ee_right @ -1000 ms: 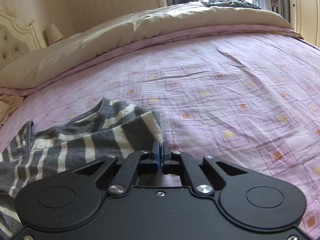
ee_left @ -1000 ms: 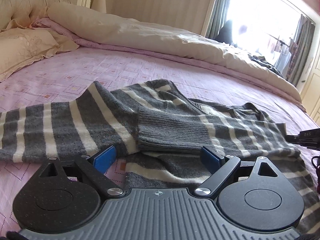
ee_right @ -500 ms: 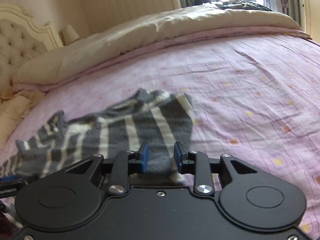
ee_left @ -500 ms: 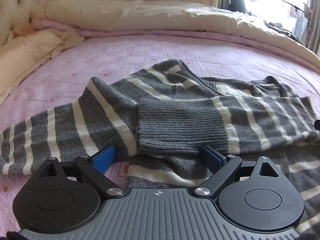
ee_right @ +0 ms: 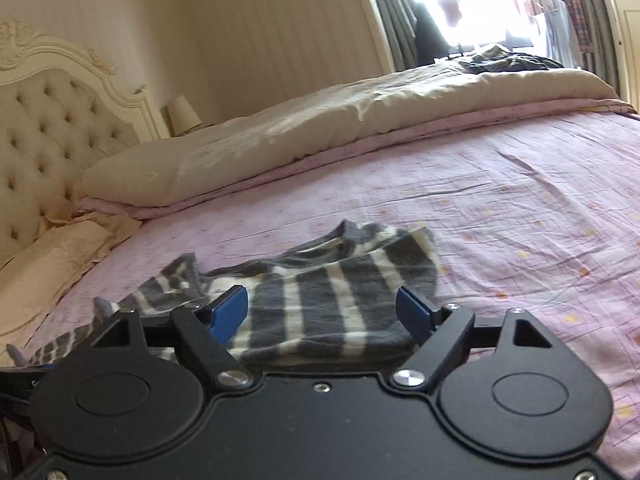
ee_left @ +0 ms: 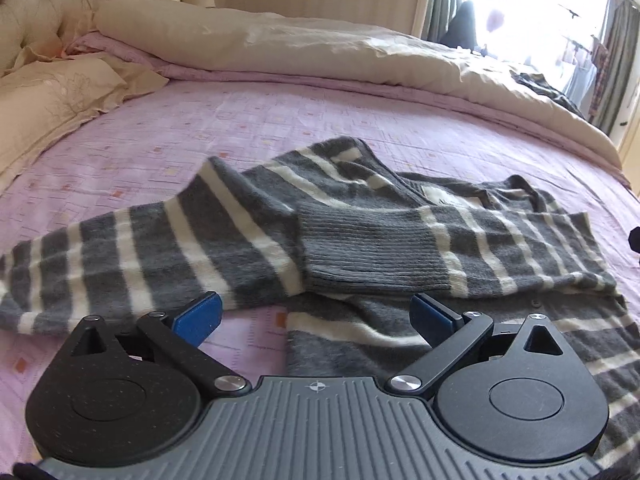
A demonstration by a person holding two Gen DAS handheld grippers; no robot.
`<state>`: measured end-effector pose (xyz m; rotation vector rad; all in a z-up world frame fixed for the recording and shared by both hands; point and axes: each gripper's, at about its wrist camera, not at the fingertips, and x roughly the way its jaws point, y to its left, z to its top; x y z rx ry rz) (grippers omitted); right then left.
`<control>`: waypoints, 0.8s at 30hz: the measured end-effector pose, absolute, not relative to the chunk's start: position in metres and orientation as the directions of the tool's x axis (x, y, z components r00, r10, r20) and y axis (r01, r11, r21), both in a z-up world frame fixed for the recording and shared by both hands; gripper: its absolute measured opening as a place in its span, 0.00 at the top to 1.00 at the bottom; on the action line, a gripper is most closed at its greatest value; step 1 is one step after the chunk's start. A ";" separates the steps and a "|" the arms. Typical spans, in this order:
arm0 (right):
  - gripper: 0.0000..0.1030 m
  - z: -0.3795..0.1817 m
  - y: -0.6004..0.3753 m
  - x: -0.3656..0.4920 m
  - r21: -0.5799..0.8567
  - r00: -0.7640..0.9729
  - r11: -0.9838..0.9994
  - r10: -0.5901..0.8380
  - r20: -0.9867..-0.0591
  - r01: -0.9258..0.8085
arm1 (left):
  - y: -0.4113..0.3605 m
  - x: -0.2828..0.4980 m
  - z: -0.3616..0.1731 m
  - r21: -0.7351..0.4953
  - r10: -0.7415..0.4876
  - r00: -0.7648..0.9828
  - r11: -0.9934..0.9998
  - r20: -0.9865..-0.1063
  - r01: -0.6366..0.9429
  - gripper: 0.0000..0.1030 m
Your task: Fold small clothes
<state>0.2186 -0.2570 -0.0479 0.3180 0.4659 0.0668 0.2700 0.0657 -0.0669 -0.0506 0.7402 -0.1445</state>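
— What sort of room is it?
— A bedroom: a wide bed [ee_left: 280, 120] under a pink patterned sheet, a tufted cream headboard [ee_right: 44, 128] at its head, and a cream duvet [ee_left: 320, 52] rolled along the far side, with a bright window [ee_right: 480, 4] and grey-green curtains beyond.

— And the clothing?
— One grey sweater with white stripes [ee_left: 248, 232] lies flat on the sheet in the middle of the bed. One sleeve is folded across the body, so that its ribbed cuff [ee_left: 372, 248] rests on top; the other sleeve stretches out to the left in the left wrist view.

— What else lies on the bed?
— A cream pillow [ee_left: 52, 96] by the headboard, and a dark bundle of cloth [ee_right: 504, 60] on the duvet near the window.

— The tools?
— The left tool [ee_left: 316, 316] stands wide, holding nothing, just before the near edge of the cuff. The right tool [ee_right: 322, 312] is also spread wide and empty, low over the sweater's right end.
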 end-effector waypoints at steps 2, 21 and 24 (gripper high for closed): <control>0.19 -0.050 -0.242 0.217 0.327 0.884 0.945 0.174 -0.434 -0.025 | 0.087 0.261 -0.059 -0.093 -0.133 0.748 0.991 -0.650 0.095 0.02; 0.16 -0.106 -0.186 0.217 0.324 0.844 0.943 0.227 -0.485 -0.068 | 0.284 0.259 -0.036 -0.283 0.049 0.772 0.914 -0.633 -0.291 0.02; 0.11 -0.105 -0.177 0.219 0.269 0.837 0.960 0.208 -0.506 -0.076 | 0.293 0.267 -0.040 -0.274 0.071 0.757 0.907 -0.649 -0.320 0.02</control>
